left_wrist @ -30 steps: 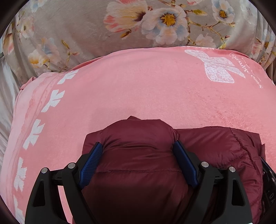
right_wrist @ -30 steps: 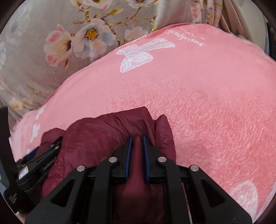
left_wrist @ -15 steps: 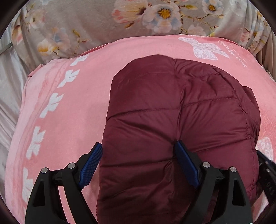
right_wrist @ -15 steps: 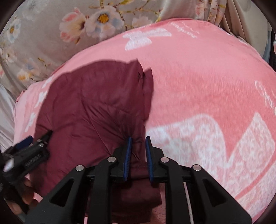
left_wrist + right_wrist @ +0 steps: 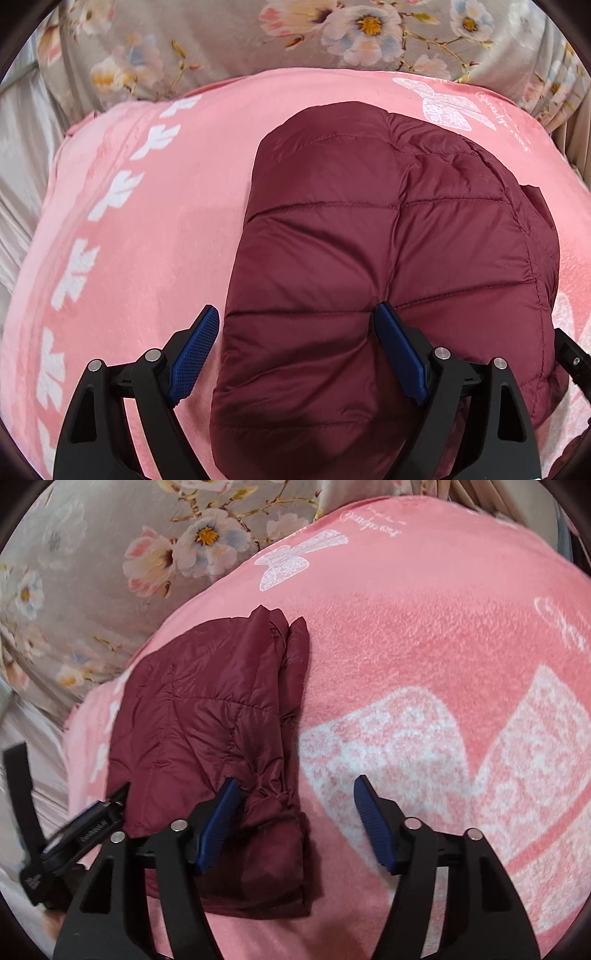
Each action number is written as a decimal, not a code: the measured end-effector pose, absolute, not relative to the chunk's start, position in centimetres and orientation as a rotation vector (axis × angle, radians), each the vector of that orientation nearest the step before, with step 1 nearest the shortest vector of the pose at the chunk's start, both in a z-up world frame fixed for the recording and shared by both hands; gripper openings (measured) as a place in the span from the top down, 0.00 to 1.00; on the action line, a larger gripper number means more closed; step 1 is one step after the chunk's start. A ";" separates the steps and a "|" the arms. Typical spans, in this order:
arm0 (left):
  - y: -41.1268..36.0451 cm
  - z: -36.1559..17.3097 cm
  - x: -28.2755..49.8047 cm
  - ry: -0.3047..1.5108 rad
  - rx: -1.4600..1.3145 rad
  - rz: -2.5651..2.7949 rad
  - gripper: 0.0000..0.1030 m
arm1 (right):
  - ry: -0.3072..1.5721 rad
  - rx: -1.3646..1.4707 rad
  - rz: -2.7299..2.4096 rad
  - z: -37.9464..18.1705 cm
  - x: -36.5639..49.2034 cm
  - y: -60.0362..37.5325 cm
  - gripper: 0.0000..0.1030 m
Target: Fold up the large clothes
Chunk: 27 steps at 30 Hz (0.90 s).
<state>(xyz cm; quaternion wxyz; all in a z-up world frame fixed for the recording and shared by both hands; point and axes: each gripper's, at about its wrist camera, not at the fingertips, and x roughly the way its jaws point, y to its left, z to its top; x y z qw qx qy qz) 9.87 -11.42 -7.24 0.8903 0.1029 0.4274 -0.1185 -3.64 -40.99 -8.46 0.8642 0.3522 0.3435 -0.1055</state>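
Note:
A dark red quilted puffer jacket (image 5: pixel 369 266) lies folded in a thick bundle on a pink blanket (image 5: pixel 140 236). My left gripper (image 5: pixel 299 343) is open and hovers over the bundle's near left part, its jaws wide apart. In the right wrist view the jacket (image 5: pixel 207 716) lies to the left. My right gripper (image 5: pixel 295 805) is open over the jacket's right edge, its left finger (image 5: pixel 218 819) above the fabric and its right finger (image 5: pixel 373 823) above the blanket (image 5: pixel 424 635). The left gripper's body (image 5: pixel 74 830) shows at the left edge.
The pink blanket has white butterfly and leaf prints. A grey floral sheet (image 5: pixel 229 40) lies beyond it. Pale bedding (image 5: pixel 18 147) shows at the far left, and curtains (image 5: pixel 480 498) at the top right.
The right gripper has opened and let go of the jacket's edge. The jacket was swung forward and now lies flat on the blanket. The left gripper stays open over it.

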 end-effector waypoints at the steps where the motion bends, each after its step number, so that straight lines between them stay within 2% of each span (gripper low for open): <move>1: -11.2 -7.2 9.9 0.895 0.207 -0.251 0.18 | 0.715 0.757 -0.204 -8.3 -3.6 -41.2 0.34; 6: -9.7 -6.6 9.8 0.934 0.157 -0.277 0.18 | 0.710 0.800 -0.148 -8.2 -2.2 -41.5 0.18; 11: -6.9 -7.0 10.7 1.010 0.004 -0.371 0.19 | 0.757 0.863 -0.071 -10.1 0.2 -41.8 0.17; 13: -6.0 -7.4 11.3 1.031 -0.046 -0.394 0.19 | 0.742 0.878 -0.059 -10.5 0.4 -41.9 0.15; 20: -5.1 -9.9 13.1 1.097 -0.232 -0.532 0.18 | 0.733 0.906 0.011 -10.9 1.0 -41.7 0.15; 23: -5.9 -10.2 13.1 1.083 -0.236 -0.565 0.17 | 0.739 0.919 0.047 -11.2 1.6 -41.1 0.23; 25: -6.6 -9.9 12.9 1.071 -0.217 -0.584 0.20 | 0.739 0.913 0.054 -11.1 1.9 -40.8 0.33; 26: -6.8 -9.7 12.8 1.064 -0.211 -0.587 0.25 | 0.737 0.907 0.057 -11.0 2.0 -40.6 0.36; 27: -7.0 -9.4 12.7 1.050 -0.199 -0.593 0.31 | 0.729 0.887 0.055 -10.7 2.0 -40.5 0.44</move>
